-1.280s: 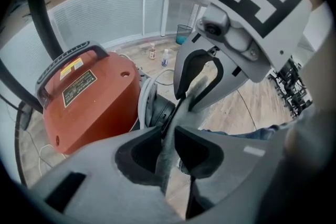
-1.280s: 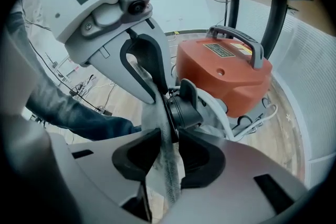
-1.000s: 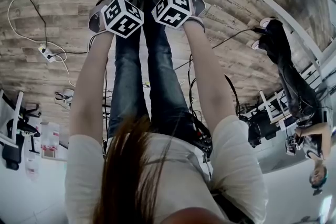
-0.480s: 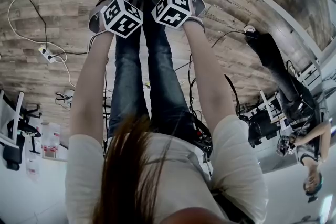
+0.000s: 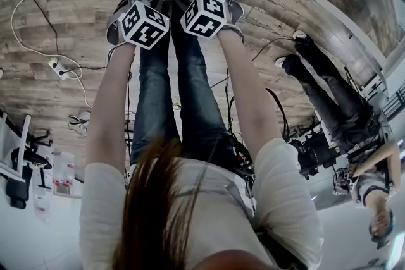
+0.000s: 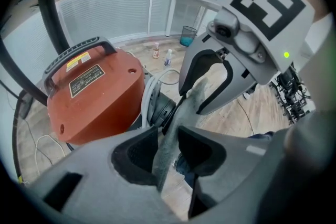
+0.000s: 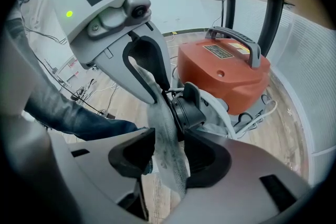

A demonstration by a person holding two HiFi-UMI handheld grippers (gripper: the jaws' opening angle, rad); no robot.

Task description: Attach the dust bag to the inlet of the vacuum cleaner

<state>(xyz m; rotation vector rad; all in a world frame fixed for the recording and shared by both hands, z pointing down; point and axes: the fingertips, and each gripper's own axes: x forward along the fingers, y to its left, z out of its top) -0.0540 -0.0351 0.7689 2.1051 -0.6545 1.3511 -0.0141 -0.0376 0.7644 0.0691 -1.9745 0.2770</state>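
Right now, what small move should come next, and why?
Probably draw the left gripper and right gripper back off the bag: their jaws have just been opening with it between them, and its mouth seems to sit on the inlet.

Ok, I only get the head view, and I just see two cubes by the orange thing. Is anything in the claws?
Observer: Yes. A grey dust bag hangs inside the left claw. That claw has just been opening, so it no longer seems to pinch the cloth.
Operator: And the other claw?
Observer: The same bag runs through the right claw. It has just been opening too, with the cloth between its jaws.
Operator: Is the bag on the vacuum now?
Observer: The cloth goes up right beside the black inlet of the orange vacuum cleaner. I can't tell if it's properly on.
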